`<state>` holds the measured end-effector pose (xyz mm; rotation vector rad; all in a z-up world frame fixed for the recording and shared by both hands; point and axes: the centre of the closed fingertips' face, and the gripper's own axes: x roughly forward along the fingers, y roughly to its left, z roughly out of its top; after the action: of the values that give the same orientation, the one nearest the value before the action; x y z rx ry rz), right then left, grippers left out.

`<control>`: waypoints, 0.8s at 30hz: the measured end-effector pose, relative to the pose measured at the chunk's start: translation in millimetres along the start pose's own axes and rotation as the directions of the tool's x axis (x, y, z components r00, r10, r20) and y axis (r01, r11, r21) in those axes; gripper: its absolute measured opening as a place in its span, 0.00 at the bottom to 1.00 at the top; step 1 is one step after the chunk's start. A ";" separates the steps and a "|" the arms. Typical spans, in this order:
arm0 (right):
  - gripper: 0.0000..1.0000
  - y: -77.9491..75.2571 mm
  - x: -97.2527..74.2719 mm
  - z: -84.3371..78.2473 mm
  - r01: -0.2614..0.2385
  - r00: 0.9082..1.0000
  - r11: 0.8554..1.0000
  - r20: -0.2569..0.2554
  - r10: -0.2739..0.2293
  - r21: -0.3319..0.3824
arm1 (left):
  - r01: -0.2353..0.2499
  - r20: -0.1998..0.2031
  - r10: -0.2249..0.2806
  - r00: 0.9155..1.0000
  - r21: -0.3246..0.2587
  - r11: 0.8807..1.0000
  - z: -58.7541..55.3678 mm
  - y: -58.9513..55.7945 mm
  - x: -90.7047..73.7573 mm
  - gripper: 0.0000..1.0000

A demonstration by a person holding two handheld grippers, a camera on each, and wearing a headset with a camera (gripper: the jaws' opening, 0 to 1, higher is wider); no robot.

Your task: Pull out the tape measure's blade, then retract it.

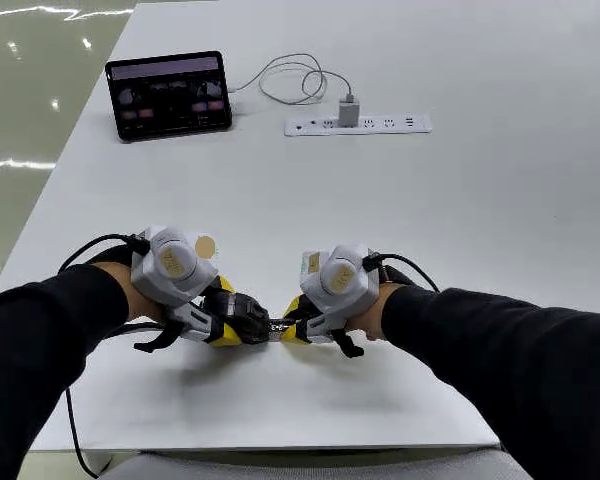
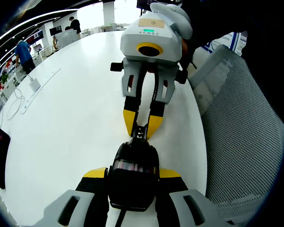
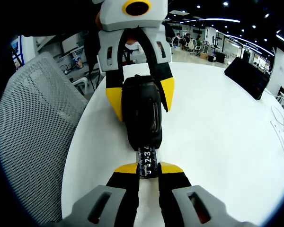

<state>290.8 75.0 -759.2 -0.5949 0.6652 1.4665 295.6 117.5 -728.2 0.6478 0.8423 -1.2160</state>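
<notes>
A dark tablet with a lit screen [image 1: 168, 94] stands propped at the far left of the white worktop [image 1: 460, 200], well apart from the hands. Nearer the front edge, a black sleeve [image 1: 40, 330] leads to the left tongs [image 1: 232, 322]. They are clamped around the black, rounded tape measure case [image 1: 245, 314]. In the left gripper view, their yellow-tipped jaws press against both flanks of the case, low over the worktop. Whether the case touches the surface cannot be told.

A short stretch of dark blade with pale numerals [image 3: 147, 156] comes out of the case's mouth. The right tongs [image 1: 292, 332] face the left ones tip to tip. Their jaws are drawn narrow and pinch the end of that blade between the yellow pads. The case and the right tongs are close together, with little blade exposed.

Farther back and to the right lies a white power strip [image 1: 358, 124] with a small white charger [image 1: 349, 110] plugged into it. A thin white cable [image 1: 290, 80] loops from the charger back towards the tablet. In the left gripper view, a grey mesh chair back [image 2: 236, 132] stands just beside the worktop's edge.
</notes>
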 end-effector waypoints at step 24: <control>0.10 -2.3 -9.6 -10.0 0.002 1.000 1.000 -0.009 -0.002 0.014 | 0.001 0.001 -0.001 1.000 -0.002 1.000 -0.1 -1.1 -0.3 0.34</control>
<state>292.7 61.1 -759.2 -0.5919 0.6809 1.4572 294.5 117.5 -728.0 0.6459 0.8428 -1.2159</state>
